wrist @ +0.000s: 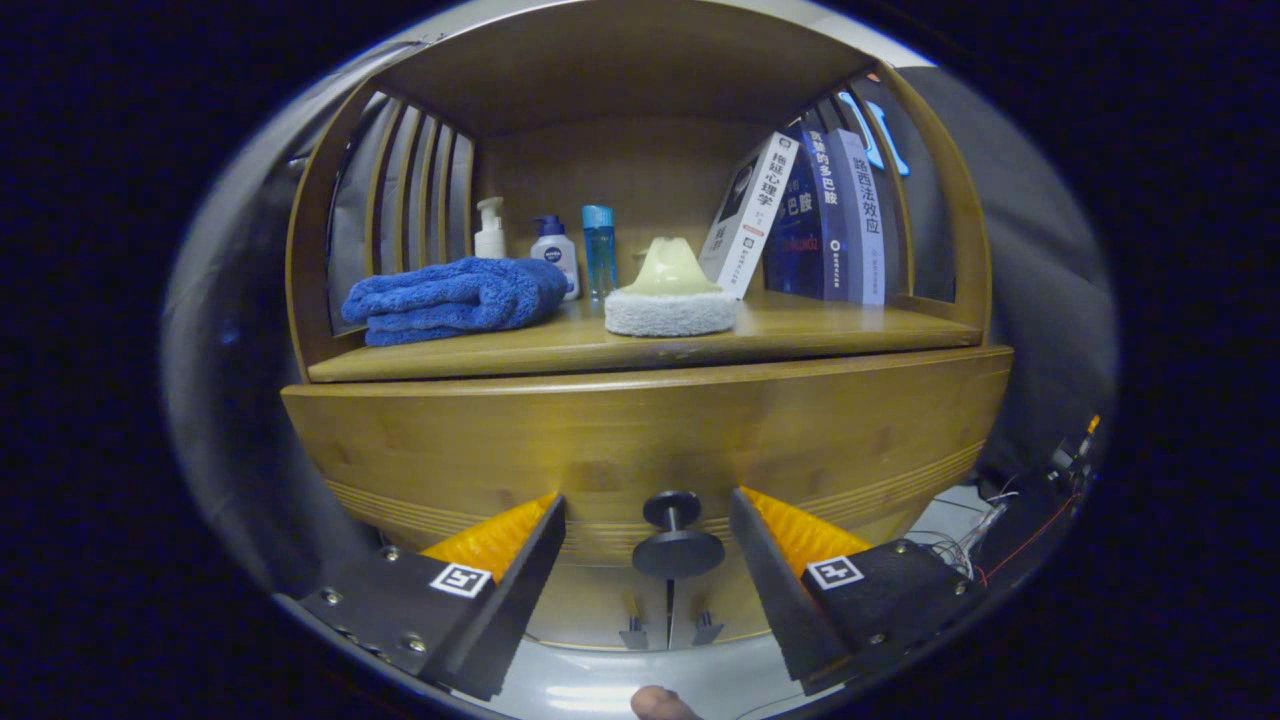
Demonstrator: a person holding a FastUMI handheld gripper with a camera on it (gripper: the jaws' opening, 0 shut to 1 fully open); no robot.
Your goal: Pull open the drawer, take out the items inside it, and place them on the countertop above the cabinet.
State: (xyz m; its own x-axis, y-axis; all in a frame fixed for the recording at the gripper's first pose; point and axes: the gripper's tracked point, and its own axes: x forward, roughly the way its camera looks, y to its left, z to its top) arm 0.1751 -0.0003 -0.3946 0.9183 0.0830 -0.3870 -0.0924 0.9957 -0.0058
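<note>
So, gripper [645, 520] fingers spread wide, pinching nothing. Sitting right in the gap between them: small round black drawer knob [673, 531], not touched by either finger, free space on both sides. Fixed to the honey-coloured wooden drawer front [640, 430], which looks fully closed, so whatever's inside is hidden.

Just above the drawer, wooden countertop shelf [800, 335] of the cabinet, already pretty crowded. Toward the left, folded fluffy blue towel [455, 298]. Behind it against the back panel, small white pump bottle [490, 230], white bottle with dark blue cap [555, 250], and slim clear blue bottle [599, 250], all upright in a row. Roughly above the knob, pale yellow cone-shaped thing on a round white fuzzy pad [670, 297]. Beside that to the right, row of books [810, 215], the white one tilted over, the dark blue ones closer to upright. Bare patch of shelf left at the front right.

Fingertip [663, 705] peeking in below the gripper. Loose wires [985, 520] off to the right beside the cabinet.
</note>
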